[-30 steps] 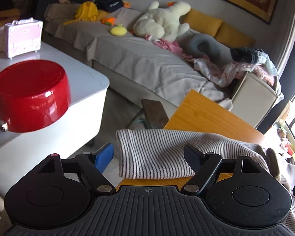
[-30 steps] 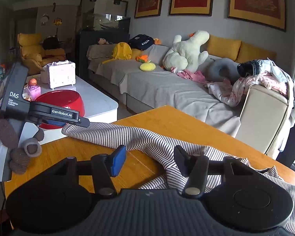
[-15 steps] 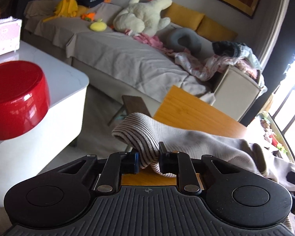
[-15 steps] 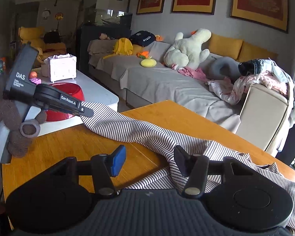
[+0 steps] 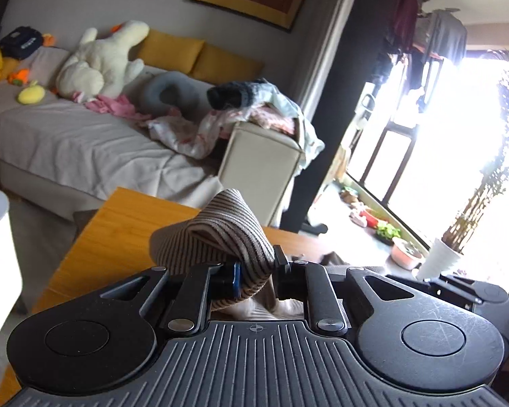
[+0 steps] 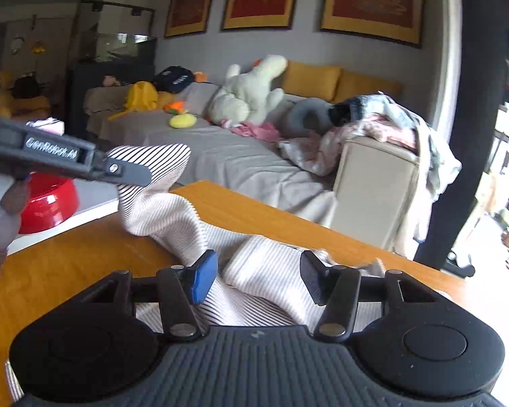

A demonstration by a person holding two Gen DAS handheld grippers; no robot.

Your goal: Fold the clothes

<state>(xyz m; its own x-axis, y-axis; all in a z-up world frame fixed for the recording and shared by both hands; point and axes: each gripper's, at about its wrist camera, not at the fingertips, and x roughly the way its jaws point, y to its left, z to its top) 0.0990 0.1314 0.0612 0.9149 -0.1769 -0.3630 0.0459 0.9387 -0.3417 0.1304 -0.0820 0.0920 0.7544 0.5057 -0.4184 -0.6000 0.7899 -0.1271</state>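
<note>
Left wrist view shows the left gripper (image 5: 256, 276) clamped on a bunched fold of the striped shirt (image 5: 220, 234), lifted above the table (image 5: 118, 224). The right gripper (image 6: 258, 279) hangs with jaws apart over the shirt's body, lying on the table.

Striped garment (image 6: 173, 217); one end lifted

Black ribbed gripper bodies, blue-padded fingers (image 6: 203, 278), silver screws
</note>
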